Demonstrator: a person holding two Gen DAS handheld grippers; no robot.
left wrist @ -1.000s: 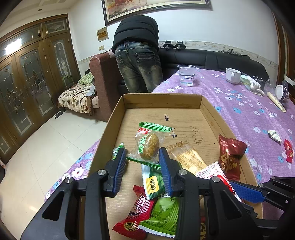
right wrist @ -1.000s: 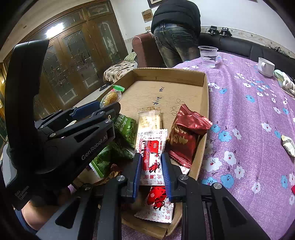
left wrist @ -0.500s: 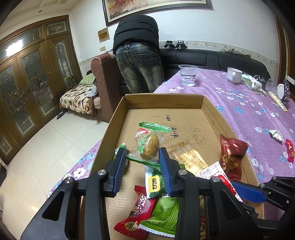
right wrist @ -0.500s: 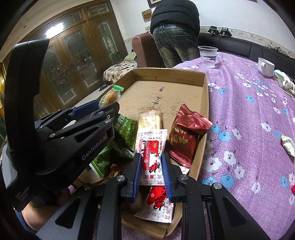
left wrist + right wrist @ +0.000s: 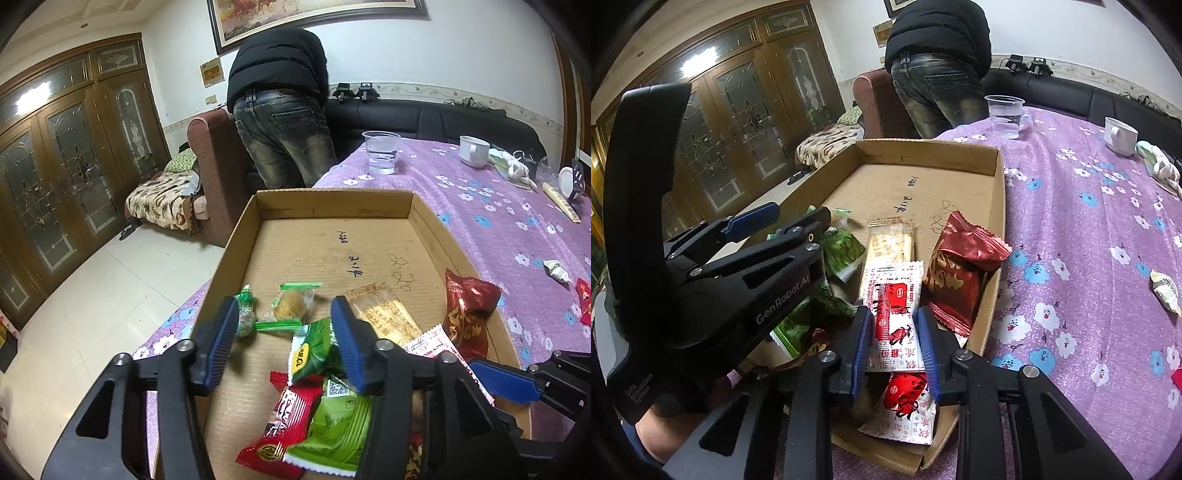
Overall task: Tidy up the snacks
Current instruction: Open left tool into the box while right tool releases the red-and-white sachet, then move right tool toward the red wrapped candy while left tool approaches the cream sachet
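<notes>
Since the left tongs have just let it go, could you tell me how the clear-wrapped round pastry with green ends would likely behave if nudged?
The round pastry lies loose on the box floor, clear of the opening left tongs, so it probably slides easily. Its rounded filling may let it rock or roll a little. The thin crinkly wrapper looks floppy, so gripping only a green end would likely leave it dangling.

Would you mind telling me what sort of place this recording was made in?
Most likely a home living room: a black sofa behind a table with a purple floral tablecloth, ornate wooden glass-panelled doors, and a framed painting on the wall.
</notes>
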